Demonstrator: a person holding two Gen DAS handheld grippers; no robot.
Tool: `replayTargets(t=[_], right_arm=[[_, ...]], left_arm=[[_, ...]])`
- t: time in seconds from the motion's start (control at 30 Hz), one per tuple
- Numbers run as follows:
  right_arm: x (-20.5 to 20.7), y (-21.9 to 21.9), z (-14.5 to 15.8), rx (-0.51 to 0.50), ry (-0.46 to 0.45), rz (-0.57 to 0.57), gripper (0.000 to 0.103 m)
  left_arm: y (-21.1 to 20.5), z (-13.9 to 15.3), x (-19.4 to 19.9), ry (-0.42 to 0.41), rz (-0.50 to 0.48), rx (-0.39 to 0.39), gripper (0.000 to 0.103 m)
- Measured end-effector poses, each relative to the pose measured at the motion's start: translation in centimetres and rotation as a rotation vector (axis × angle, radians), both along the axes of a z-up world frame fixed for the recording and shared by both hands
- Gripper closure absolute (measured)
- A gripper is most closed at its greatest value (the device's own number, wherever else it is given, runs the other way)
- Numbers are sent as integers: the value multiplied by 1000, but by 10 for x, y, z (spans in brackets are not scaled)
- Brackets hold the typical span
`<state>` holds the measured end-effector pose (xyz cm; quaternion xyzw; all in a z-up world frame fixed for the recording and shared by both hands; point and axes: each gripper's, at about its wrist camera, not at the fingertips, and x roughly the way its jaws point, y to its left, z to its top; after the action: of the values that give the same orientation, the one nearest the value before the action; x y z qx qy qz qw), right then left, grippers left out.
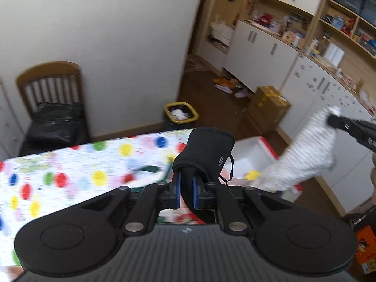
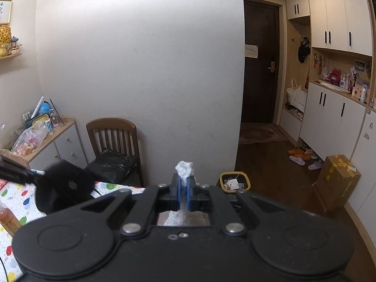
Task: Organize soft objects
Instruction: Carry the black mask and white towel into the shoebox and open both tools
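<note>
Gripping black pouch [image 1: 206,155], left tongs [image 1: 185,188]; right tongs [image 2: 184,188] clamp fluffy white cloth [image 1: 303,159] above white box [image 1: 249,155].

Black pouch [image 1: 206,155] — fluffy white sock [image 1: 303,155], aloft

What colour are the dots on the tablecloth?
Red, yellow, green and blue dots on the white tablecloth, best seen in the left wrist view.
</note>
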<state>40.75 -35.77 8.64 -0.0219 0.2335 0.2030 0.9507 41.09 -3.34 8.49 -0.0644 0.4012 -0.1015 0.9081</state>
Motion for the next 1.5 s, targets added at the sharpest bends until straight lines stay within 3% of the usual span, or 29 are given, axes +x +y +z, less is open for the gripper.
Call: replayTargets(t=[0.2, 0.4, 0.53, 0.67, 0.93, 1.07, 1.33, 1.43, 1.5], right_arm=[[25, -23, -3, 17, -3, 18, 99], [53, -37, -20, 38, 28, 30, 99], [73, -38, -50, 53, 93, 48, 99], [85, -34, -89, 13, 164, 55, 99], [86, -27, -140, -67, 270, 96, 97], [79, -24, -154, -103, 306, 126, 91], [70, -27, -169, -150, 353, 147, 83], [65, -31, -166, -148, 347, 159, 70], [62, -34, -163, -146, 335, 164, 51]], left_arm=[[-73, -25, 17, 50, -53, -14, 93], [-116, -52, 28, 102, -65, -27, 93], [-130, -74, 38, 117, -48, -25, 93], [-141, -95, 46, 113, -32, 37, 93], [-150, -131, 59, 165, -4, 79, 93], [-154, -144, 62, 187, 9, 88, 93], [-169, -164, 65, 211, -7, 179, 87], [-172, -168, 64, 226, -6, 193, 84], [-175, -168, 61, 233, -18, 204, 82]])
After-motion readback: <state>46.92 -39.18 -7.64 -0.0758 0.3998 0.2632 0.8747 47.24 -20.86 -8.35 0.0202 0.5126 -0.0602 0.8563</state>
